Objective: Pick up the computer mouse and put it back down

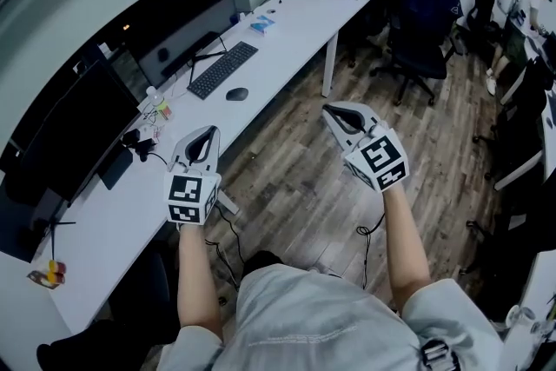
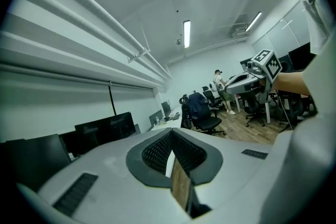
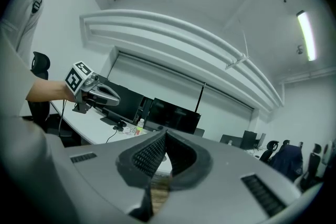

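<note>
The dark computer mouse (image 1: 236, 94) lies on the long white desk (image 1: 287, 26), just right of a black keyboard (image 1: 222, 69). My left gripper (image 1: 208, 133) is held in the air over the desk's near edge, well short of the mouse, shut with nothing in it. My right gripper (image 1: 335, 111) hovers over the wooden floor to the right of the desk, also shut and holding nothing. Both gripper views look upward at walls and ceiling; the mouse shows in neither. The left gripper (image 2: 171, 138) sees the right gripper (image 2: 253, 78), and the right gripper (image 3: 163, 140) sees the left gripper (image 3: 97, 93).
Black monitors (image 1: 174, 26) line the desk's far side, with a small bottle (image 1: 156, 104) and cables near them. Office chairs (image 1: 421, 22) stand on the floor at the back right. A person (image 1: 521, 9) sits at a far desk.
</note>
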Demonstrator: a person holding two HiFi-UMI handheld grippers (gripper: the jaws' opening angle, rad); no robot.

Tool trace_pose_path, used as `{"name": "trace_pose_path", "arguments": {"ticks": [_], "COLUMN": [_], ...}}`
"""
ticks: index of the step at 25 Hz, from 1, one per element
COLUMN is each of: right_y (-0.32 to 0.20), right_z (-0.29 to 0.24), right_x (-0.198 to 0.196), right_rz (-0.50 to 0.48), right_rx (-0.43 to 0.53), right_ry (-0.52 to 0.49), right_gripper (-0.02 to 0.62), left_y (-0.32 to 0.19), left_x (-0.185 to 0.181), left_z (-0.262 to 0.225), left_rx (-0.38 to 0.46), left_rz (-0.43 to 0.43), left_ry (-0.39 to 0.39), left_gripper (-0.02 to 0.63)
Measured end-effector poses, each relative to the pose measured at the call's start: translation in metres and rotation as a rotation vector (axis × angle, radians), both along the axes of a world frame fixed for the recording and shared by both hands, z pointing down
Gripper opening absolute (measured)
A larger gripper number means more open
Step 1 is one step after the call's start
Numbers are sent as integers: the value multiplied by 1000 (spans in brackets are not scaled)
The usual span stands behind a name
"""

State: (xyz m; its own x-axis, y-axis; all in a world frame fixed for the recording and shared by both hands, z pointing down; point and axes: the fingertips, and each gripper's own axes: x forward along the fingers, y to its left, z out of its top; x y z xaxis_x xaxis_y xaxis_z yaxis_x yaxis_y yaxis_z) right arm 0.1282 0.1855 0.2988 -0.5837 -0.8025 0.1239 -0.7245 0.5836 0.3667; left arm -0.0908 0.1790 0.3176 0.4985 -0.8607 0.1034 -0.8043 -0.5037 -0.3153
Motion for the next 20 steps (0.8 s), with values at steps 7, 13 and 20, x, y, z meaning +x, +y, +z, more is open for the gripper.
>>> {"name": "trace_pose_path", "arguments": {"ticks": [7, 13, 20], "right_y": [-5, -24, -71], "right_z": [12, 22, 35], "right_x": [23, 23, 4], "right_rz": [3, 3, -39], "right_rx": [-53, -84, -105], "right_ry": [-67, -49, 10], "right_gripper": [25, 60, 125], "left_y": [9, -9, -56], "left_x": [22, 17, 4], "left_z": [8, 17, 31], "left_rx": [-62, -60, -66], "left_rz": [51, 8, -25], "left_ry": [43, 14, 31], "left_gripper": [12, 12, 12]}}
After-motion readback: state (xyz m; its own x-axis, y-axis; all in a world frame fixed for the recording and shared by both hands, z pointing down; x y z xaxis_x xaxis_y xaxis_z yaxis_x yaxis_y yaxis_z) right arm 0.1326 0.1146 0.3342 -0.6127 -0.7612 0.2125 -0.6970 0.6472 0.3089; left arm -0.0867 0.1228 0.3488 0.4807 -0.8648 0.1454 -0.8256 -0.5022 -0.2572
